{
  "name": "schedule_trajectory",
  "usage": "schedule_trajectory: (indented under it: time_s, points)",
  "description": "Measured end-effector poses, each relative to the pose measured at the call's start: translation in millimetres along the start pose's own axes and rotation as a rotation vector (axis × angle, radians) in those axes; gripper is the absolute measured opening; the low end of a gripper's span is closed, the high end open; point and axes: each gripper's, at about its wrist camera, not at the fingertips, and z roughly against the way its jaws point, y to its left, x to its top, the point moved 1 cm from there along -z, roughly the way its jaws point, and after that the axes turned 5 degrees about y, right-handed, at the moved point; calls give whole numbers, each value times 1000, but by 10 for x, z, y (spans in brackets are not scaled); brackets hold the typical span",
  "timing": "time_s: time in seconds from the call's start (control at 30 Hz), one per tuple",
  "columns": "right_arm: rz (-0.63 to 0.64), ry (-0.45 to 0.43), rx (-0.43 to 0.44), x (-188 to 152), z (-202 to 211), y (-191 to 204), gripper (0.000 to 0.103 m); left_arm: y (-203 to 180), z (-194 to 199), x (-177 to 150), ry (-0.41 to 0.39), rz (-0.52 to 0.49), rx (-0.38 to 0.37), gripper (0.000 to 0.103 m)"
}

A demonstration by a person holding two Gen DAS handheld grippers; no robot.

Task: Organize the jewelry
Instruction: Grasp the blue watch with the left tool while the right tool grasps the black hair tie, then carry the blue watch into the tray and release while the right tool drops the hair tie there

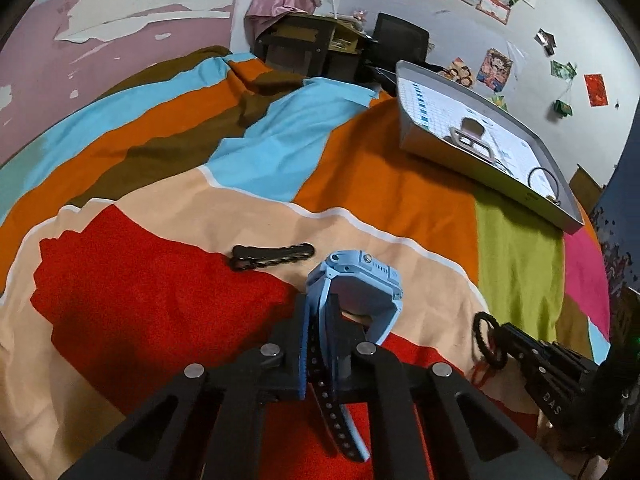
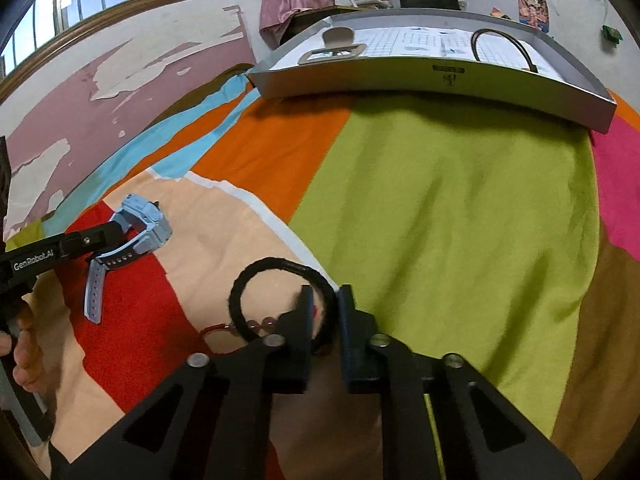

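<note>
My left gripper (image 1: 318, 312) is shut on the strap of a blue smartwatch (image 1: 360, 280), held just above the bedspread; it also shows in the right wrist view (image 2: 138, 228). My right gripper (image 2: 325, 300) is partly closed around the edge of a black hair tie (image 2: 256, 276), which lies over a red beaded string bracelet (image 2: 256, 325). It shows in the left wrist view (image 1: 486, 340) too. A black braided bracelet (image 1: 272, 257) lies on the bedspread beyond the watch. A grey tray (image 2: 400, 76) holds a pink watch (image 2: 338, 46) and a black cord loop (image 2: 502, 46).
The colourful striped bedspread (image 2: 440, 208) covers the whole work surface. The tray (image 1: 476, 160) sits at the far right of the bed. A desk and black chair (image 1: 400, 36) stand behind the bed against the wall.
</note>
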Motion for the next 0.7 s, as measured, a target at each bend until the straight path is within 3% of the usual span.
schedule_trajectory:
  time_s: [0.43,0.7]
  points:
    - [-33,-122,-5,104,395,-103,5,-427,335,12,-53,-111,-84,5]
    - [-87,-237,-32,297,753,-350,5,-869,395,395,-108,-95,-156,5]
